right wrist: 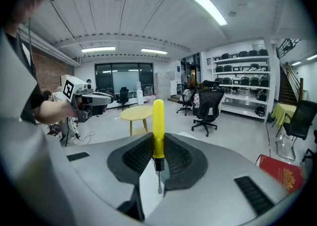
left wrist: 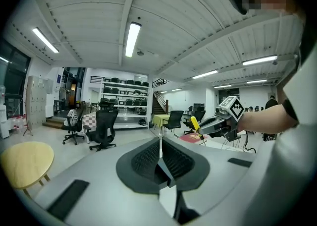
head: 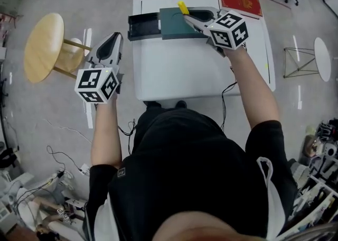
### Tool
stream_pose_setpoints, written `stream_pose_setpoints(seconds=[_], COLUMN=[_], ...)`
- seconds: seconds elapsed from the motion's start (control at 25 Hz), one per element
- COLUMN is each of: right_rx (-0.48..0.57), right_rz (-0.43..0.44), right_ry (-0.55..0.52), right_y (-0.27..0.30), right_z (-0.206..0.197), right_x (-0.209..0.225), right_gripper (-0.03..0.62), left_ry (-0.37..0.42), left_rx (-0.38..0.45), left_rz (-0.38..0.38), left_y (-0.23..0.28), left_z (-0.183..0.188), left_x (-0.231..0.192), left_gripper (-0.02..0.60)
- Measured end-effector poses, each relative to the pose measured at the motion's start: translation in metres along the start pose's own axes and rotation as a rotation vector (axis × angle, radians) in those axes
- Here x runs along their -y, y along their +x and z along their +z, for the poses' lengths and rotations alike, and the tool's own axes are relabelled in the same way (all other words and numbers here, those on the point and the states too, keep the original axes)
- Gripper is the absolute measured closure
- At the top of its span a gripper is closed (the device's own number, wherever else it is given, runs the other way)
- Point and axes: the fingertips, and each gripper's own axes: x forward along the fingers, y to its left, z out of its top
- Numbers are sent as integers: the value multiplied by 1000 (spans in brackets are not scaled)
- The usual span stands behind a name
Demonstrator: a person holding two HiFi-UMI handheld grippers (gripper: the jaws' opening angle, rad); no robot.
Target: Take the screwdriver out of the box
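A yellow-handled screwdriver is clamped in my right gripper, held in the air over the dark green box at the far side of the white table. In the right gripper view the screwdriver stands upright between the pads, handle up, metal tip down; the right gripper is shut on it. My left gripper hangs beside the table's left edge, over the floor. Its jaws meet with nothing between them. From there the right gripper and the screwdriver show at the right.
The box's black tray juts out to the left of the green part. A red book lies at the table's far right corner. A round wooden stool stands left of the table. Office chairs and shelves fill the room behind.
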Motion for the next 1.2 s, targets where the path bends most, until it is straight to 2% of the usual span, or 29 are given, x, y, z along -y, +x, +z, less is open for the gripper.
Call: stream_pose_setpoints(seconds=[0.24, 0.48, 1.2], right_rx=[124, 227, 481], right_rz=[-4, -25, -128], right_ry=[111, 129, 144], right_y=[-63, -106, -164], right_z=[-4, 12, 62], right_x=[5, -2, -60], right_gripper=[516, 516, 516], left_ry=[8, 21, 80], left_rx=[-1, 5, 74], left_rz=[5, -6, 24], left_y=[-5, -13, -69], left_z=[10, 25, 49], left_x=[32, 43, -17], left_gripper=[552, 552, 552])
